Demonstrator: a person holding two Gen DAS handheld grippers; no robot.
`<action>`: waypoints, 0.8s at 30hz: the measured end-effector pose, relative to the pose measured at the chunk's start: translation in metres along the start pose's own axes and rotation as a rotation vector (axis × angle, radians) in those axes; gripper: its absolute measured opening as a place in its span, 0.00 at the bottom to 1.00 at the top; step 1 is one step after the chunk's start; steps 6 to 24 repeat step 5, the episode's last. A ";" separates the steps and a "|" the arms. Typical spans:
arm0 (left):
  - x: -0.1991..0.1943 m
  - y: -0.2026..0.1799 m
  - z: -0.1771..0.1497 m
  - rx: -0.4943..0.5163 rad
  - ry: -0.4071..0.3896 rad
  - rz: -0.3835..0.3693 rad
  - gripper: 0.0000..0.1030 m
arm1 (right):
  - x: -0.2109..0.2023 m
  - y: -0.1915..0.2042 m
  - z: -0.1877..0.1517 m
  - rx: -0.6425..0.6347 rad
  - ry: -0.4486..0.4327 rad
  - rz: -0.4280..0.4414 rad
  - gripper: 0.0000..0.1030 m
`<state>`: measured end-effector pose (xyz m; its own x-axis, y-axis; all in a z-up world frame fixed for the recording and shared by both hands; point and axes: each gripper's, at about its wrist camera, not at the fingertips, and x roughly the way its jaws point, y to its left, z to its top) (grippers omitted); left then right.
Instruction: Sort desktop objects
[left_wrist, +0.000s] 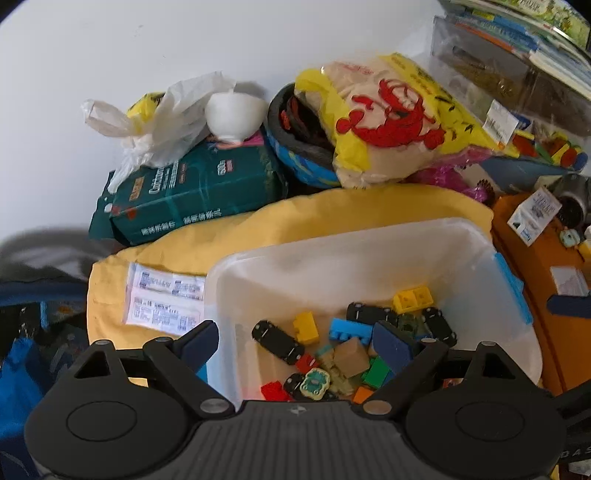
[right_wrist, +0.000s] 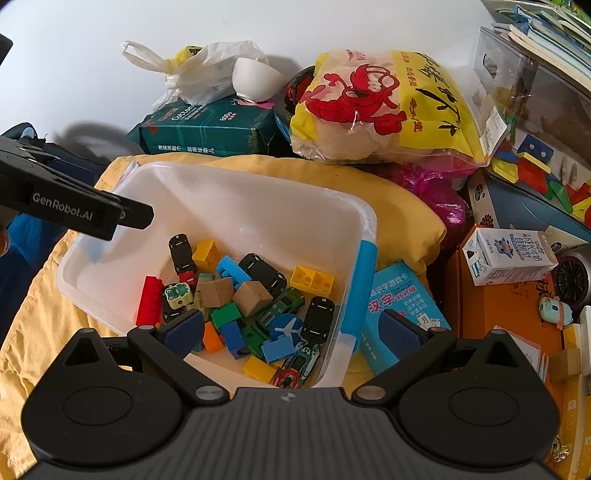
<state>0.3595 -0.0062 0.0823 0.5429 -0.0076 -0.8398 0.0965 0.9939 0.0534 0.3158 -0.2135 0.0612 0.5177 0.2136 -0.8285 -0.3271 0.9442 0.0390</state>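
The translucent white plastic bin (right_wrist: 236, 206) looks smooth and faintly frosted. Under it lies a matt, creased yellow cloth (right_wrist: 402, 218). The crinkly yellow-and-red snack bag (right_wrist: 388, 107) is glossy, probably plastic film.

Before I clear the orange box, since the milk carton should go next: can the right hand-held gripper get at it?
Probably yes. The right hand-held gripper is open and empty, and the milk carton lies uncovered atop the orange box.
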 end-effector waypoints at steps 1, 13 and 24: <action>-0.001 -0.002 0.001 0.007 -0.006 0.001 0.90 | 0.001 0.000 0.000 0.000 0.002 0.000 1.00; -0.001 -0.006 0.003 0.020 -0.015 0.000 0.90 | 0.002 -0.001 -0.003 -0.001 0.005 0.000 1.00; -0.001 -0.006 0.003 0.020 -0.015 0.000 0.90 | 0.002 -0.001 -0.003 -0.001 0.005 0.000 1.00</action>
